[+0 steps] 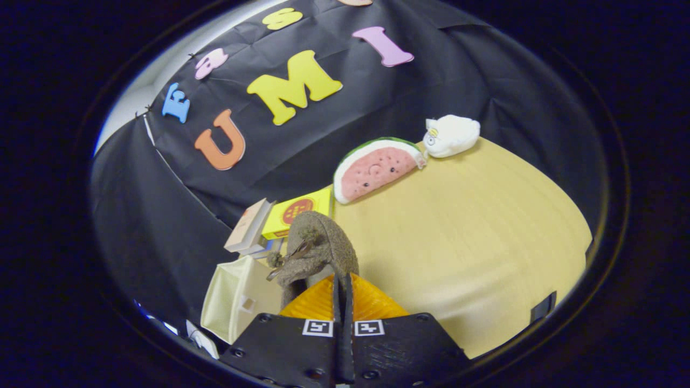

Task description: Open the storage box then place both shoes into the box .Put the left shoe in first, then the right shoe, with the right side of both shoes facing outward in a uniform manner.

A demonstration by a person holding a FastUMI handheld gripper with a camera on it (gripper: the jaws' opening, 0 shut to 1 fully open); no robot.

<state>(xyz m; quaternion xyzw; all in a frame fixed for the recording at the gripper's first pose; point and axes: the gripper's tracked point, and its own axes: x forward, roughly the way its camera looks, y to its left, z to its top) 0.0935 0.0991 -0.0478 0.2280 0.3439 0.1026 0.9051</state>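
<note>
Tongs (343, 302) pinched together on the brown shoe (318, 245), its length pointing ahead toward the storage box (237, 293).

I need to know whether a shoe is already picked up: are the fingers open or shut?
Shut: the fingers meet with no gap, pinching the brown shoe, which hangs ahead of them beside the cream storage box.

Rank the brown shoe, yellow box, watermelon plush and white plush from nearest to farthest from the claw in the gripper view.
1. Brown shoe, pinched in the claw.
2. Yellow box, just beyond the shoe.
3. Watermelon plush, farther back on the table.
4. White plush, behind the watermelon.
</note>
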